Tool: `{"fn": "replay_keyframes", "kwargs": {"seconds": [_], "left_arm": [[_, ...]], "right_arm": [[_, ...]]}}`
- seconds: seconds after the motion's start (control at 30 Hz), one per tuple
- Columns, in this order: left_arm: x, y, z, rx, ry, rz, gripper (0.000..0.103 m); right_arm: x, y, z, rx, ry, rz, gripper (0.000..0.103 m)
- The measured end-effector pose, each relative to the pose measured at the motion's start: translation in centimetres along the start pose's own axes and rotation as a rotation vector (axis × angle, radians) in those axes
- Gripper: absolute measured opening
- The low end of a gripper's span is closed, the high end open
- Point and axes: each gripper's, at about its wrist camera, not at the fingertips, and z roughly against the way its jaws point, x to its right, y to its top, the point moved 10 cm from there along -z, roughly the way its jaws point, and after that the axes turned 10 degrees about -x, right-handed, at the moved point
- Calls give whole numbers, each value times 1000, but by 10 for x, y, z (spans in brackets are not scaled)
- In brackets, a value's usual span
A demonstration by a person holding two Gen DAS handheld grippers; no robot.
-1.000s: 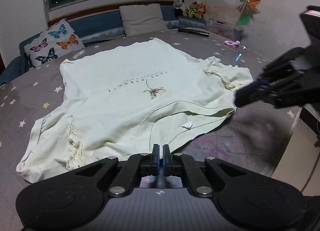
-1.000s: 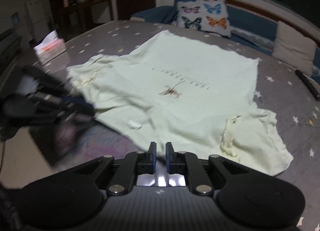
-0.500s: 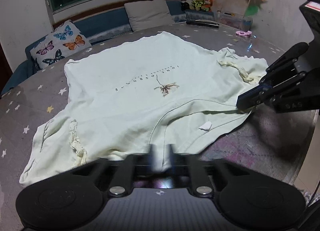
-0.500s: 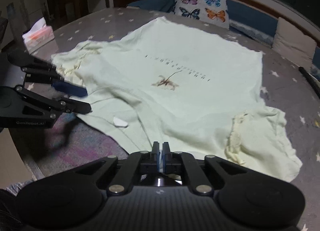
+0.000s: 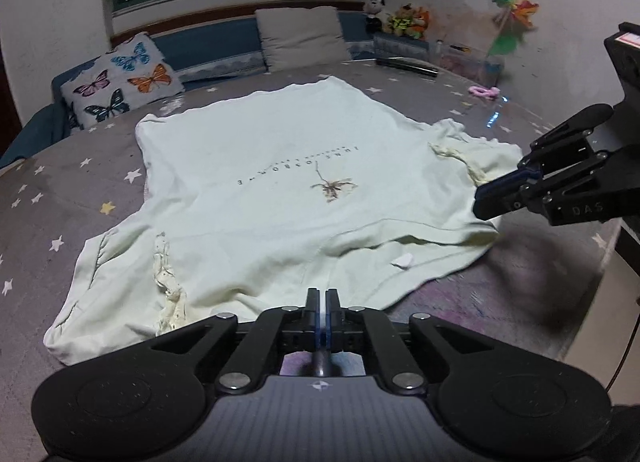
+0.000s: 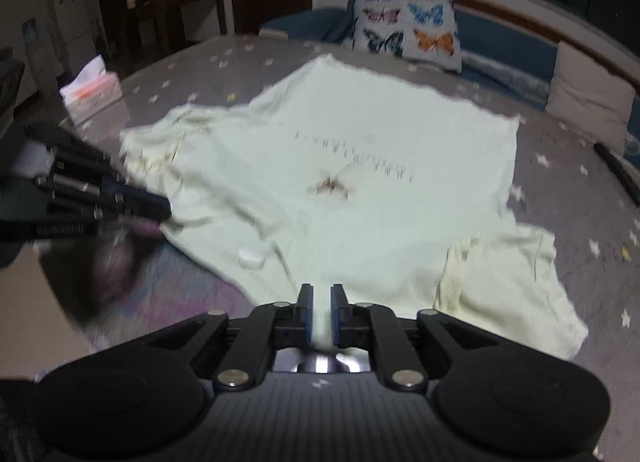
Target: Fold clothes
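A pale green T-shirt (image 5: pixel 280 182) with a small brown print lies flat on the grey star-patterned table, its collar towards me; it also shows in the right wrist view (image 6: pixel 360 182). My left gripper (image 5: pixel 322 302) is shut at the shirt's near shoulder edge, and it shows at the left of the right wrist view (image 6: pixel 160 208). My right gripper (image 6: pixel 321 302) has its jaws slightly parted over the shirt's near edge. In the left wrist view it (image 5: pixel 482 204) sits at the shirt's right shoulder. Whether either grips cloth is hidden.
A butterfly cushion (image 5: pixel 120 90) and a plain cushion (image 5: pixel 304 38) lie on the sofa behind the table. A tissue box (image 6: pixel 90 92) stands at the table's left. Toys and a pinwheel (image 5: pixel 512 18) sit at the far right, with a dark remote (image 5: pixel 408 66) nearby.
Both grippers have come down to the shirt's near edge, at the two shoulders. The left gripper opened briefly and is shut again. The right gripper's jaws have parted slightly.
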Motion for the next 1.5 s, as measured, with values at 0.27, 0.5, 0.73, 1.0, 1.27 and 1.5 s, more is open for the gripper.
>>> {"fn": "replay_keyframes", "kwargs": {"seconds": [0.27, 0.5, 0.73, 1.0, 1.27, 1.5], "left_arm": [[1, -4, -14, -33, 52, -11, 37], [-7, -5, -18, -44, 53, 43, 3], [-4, -2, 7, -1, 9, 55, 2], [-7, -5, 13, -10, 5, 42, 6], [-81, 0, 21, 40, 191, 234, 39], [-161, -16, 20, 28, 365, 433, 57]], "right_arm": [[-10, 20, -27, 20, 26, 10, 33], [-9, 37, -41, 47, 34, -9, 38], [2, 51, -48, 80, 32, -50, 42], [-15, 45, -67, 49, 69, -26, 49], [-29, 44, -55, 70, 79, 17, 51], [-29, 60, -72, 80, 106, -49, 51]]}}
